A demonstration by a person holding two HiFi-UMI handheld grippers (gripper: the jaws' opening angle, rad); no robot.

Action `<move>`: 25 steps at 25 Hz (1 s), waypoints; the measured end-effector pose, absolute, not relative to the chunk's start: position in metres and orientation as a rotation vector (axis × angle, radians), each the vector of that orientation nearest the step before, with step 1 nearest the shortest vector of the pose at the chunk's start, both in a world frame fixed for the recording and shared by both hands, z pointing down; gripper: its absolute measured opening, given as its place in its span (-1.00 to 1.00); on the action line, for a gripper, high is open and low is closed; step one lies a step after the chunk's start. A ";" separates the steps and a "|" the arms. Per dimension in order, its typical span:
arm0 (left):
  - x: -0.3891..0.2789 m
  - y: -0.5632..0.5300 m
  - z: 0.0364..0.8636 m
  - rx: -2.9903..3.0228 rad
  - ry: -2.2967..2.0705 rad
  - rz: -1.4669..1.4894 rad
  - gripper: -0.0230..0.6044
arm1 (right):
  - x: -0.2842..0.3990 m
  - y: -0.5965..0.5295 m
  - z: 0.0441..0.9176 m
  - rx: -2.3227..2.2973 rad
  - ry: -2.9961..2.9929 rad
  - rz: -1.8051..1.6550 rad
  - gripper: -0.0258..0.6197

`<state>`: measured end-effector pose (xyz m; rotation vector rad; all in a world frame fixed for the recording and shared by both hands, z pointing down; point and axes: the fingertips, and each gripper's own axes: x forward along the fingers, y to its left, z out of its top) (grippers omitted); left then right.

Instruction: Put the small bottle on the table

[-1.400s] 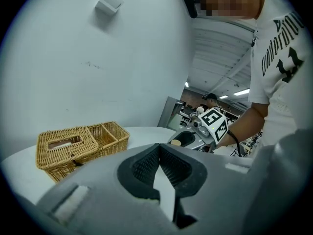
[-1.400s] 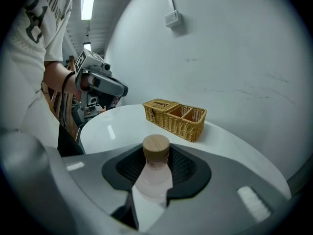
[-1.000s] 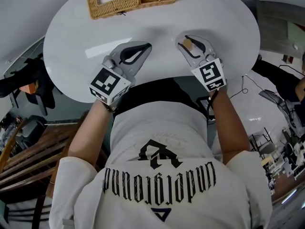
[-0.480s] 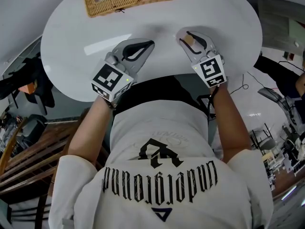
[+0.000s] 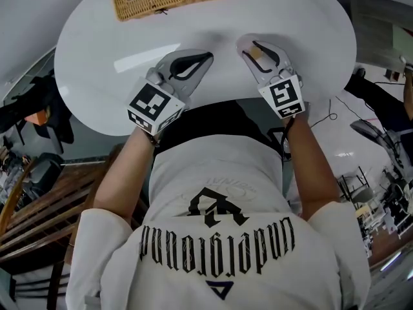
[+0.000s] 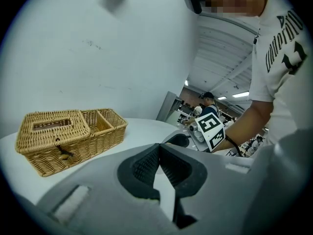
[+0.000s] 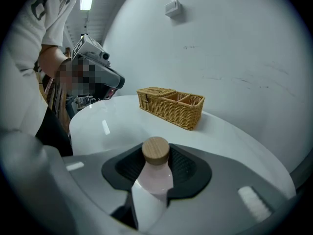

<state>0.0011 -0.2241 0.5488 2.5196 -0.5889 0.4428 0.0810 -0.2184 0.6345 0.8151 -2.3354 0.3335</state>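
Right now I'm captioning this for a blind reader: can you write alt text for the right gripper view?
The right gripper grips a small bottle between its jaws, pale pink with a round wooden cap, above a white round table. A wicker basket with compartments sits farther back on the table, before a white wall.

The person's white T-shirt (image 5: 193, 192) carries the only lettering. It is 1 black blackletter word (image 5: 218, 239), upside down in the head view, and appears to read "underground". A black angular emblem (image 5: 216, 208) sits by it, with a small triangle outline (image 5: 220, 290) on its other side. Fainter print near the emblem is too pale to read. The cubes on the left gripper (image 5: 203, 57) and right gripper (image 5: 248, 46) each show 1 black-and-white square marker (image 5: 152, 102) (image 5: 282, 96).
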 end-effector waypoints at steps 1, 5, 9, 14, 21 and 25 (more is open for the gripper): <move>0.002 -0.223 0.549 2.521 -0.588 0.443 -0.90 | 0.081 -0.218 0.635 0.819 -2.337 0.330 -0.47; 0.005 -0.219 0.549 2.519 -0.593 0.445 -0.90 | 0.082 -0.218 0.634 0.837 -2.354 0.341 -0.41; 0.007 -0.213 0.547 2.522 -0.607 0.445 -0.90 | 0.086 -0.215 0.631 0.842 -2.363 0.361 -0.34; 0.012 -0.199 0.535 2.532 -0.635 0.434 -0.90 | 0.100 -0.202 0.622 0.866 -2.363 0.378 -0.32; 0.023 -0.174 0.517 2.557 -0.677 0.415 -0.90 | 0.112 -0.175 0.601 0.870 -2.384 0.354 -0.32; 0.030 -0.157 0.510 2.566 -0.703 0.410 -0.90 | 0.117 -0.160 0.587 0.872 -2.404 0.329 -0.32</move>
